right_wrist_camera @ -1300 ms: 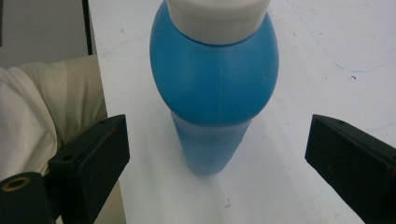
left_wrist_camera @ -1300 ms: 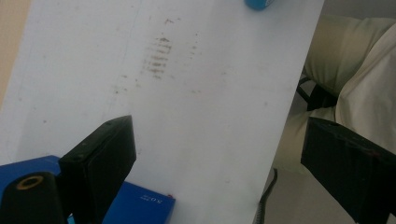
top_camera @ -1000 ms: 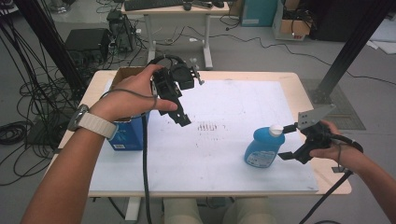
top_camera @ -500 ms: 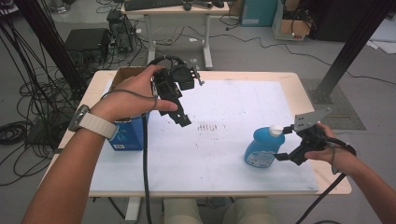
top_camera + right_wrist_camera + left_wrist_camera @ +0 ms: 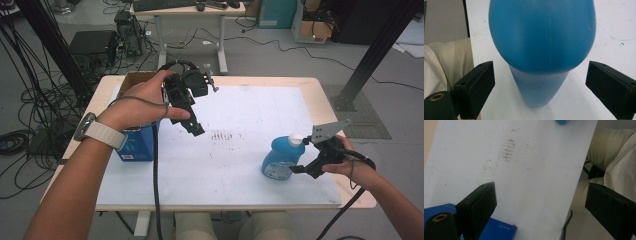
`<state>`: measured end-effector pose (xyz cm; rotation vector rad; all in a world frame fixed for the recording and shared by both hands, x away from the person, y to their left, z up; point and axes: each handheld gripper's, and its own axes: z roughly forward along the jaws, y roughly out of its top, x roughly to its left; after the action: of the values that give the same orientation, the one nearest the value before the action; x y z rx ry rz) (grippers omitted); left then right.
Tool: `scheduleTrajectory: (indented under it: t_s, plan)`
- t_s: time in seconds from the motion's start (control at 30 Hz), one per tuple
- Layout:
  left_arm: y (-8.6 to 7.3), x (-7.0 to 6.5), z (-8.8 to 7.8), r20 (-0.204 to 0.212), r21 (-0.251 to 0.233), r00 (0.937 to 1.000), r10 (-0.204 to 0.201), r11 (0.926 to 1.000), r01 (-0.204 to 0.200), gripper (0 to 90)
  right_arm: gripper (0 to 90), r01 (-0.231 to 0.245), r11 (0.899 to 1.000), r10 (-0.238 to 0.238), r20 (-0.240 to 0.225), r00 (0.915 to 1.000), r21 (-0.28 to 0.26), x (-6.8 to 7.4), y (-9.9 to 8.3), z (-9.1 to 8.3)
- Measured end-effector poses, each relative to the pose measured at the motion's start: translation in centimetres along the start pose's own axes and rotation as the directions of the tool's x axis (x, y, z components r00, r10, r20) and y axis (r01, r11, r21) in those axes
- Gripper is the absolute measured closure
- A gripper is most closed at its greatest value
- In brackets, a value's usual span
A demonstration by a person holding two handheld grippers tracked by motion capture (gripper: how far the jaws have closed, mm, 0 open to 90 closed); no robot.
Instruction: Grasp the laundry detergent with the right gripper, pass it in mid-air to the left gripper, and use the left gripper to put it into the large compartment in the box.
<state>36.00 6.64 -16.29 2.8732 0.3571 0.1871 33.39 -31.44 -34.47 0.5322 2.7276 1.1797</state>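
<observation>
A blue bottle [image 5: 280, 159] with a white cap stands near the right front corner of the white tabletop [image 5: 250, 110]. The right tool [image 5: 296, 169] sits low just beside it, jaws spread wide with the bottle's belly [image 5: 541, 37] straight ahead and not yet between the pads. The left tool [image 5: 192, 125] hangs raised above the tabletop's left side, its jaws wide apart on nothing, just beside a blue box [image 5: 137, 145]. Dark smudges [image 5: 224, 135] mark the middle.
</observation>
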Motion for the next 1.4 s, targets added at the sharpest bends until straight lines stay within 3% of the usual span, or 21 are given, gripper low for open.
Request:
scheduleTrajectory:
  t_s: [1.4]
  plan:
    - [0.0, 0.0, 0.4, 0.004, 0.001, 1.0, -0.007, 1.0, 0.007, 10.5, 9.8, -0.022, 0.994, 0.025, 0.025, 0.9994, -0.11, 0.1, -1.7, 2.5]
